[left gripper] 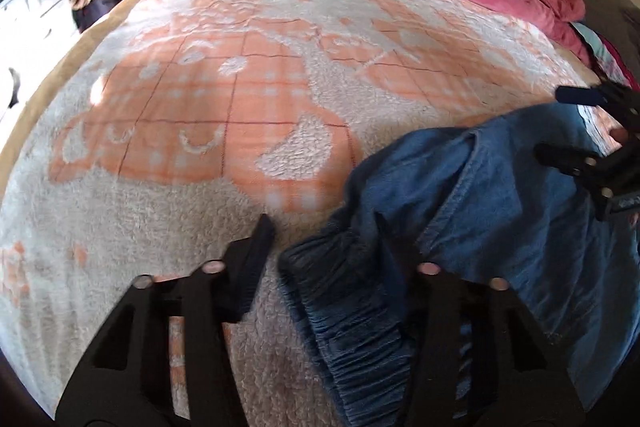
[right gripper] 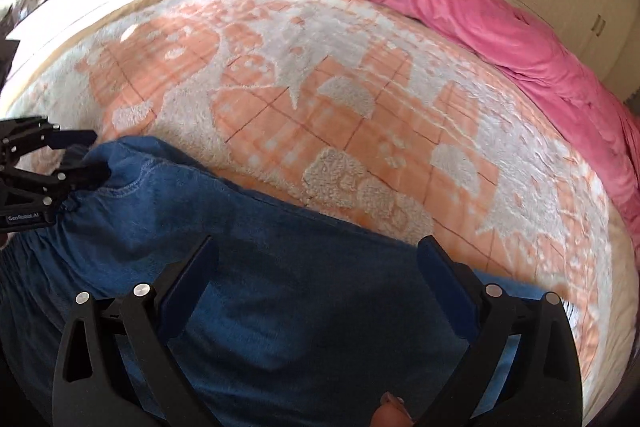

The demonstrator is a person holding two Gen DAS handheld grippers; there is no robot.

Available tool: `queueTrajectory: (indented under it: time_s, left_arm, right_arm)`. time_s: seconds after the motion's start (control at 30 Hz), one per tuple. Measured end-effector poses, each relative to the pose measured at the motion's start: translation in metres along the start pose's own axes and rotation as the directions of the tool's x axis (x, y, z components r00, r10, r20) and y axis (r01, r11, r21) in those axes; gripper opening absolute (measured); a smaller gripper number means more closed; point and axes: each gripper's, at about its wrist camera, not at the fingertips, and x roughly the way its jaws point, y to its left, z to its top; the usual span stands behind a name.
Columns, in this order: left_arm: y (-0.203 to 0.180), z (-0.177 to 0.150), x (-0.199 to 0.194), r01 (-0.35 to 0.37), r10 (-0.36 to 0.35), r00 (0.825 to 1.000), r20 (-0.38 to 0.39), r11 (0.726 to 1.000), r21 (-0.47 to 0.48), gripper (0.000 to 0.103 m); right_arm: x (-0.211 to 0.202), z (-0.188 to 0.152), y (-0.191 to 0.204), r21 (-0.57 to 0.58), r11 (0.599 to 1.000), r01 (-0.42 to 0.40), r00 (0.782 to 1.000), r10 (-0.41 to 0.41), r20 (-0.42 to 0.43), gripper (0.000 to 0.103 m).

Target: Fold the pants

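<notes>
On the bed: blue pants (right gripper: 248,267) lie bunched on the peach-and-white blanket (left gripper: 200,107), no fold made yet.
Left gripper (left gripper: 316,239): jaws narrowed around the elastic waistband (left gripper: 344,299).
Right gripper (right gripper: 318,259): wide, empty, above the fabric.
Left to do: everything, spreading flat, then folding.

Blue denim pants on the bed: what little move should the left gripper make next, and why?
Probably close the left gripper on the blue denim pants' gathered waistband: the band lies between its black fingers, yet a strip of orange-and-white fleece blanket shows beside one finger, so nothing is gripped.
</notes>
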Motion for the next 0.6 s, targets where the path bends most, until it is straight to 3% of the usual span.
queueTrajectory:
  time_s: [0.1, 0.33, 0.47, 0.57, 0.6]
  left_arm:
    - [0.003, -0.001, -0.009, 0.020, -0.019, 1.000, 0.016, 1.000, -0.009, 0.026]
    - [0.000, -0.004, -0.046, 0.010, -0.011, 0.992, 0.125, 1.000, 0.009, 0.025]
    - [-0.003, -0.008, -0.053, -0.005, 0.002, 0.989, 0.150, 1.000, 0.020, 0.025]
    - [-0.001, -0.010, -0.049, -0.013, 0.010, 0.990, 0.137, 1.000, 0.018, 0.025]
    - [-0.001, -0.011, -0.049, -0.011, 0.009, 0.991, 0.136, 1.000, 0.014, 0.025]
  right_arm:
    - [0.007, 0.005, 0.007, -0.067, 0.998, 0.007, 1.000, -0.008, -0.019, 0.099]
    - [0.014, 0.014, 0.031, -0.222, 0.975, 0.024, 1.000, -0.025, -0.002, 0.096]
    - [0.020, 0.013, 0.049, -0.296, 0.955, -0.035, 0.999, 0.033, -0.011, 0.053]
    - [0.020, 0.009, 0.051, -0.252, 0.961, -0.111, 0.994, 0.108, -0.027, 0.023]
    - [0.015, 0.007, 0.050, -0.233, 0.965, -0.117, 0.993, 0.117, -0.012, 0.018]
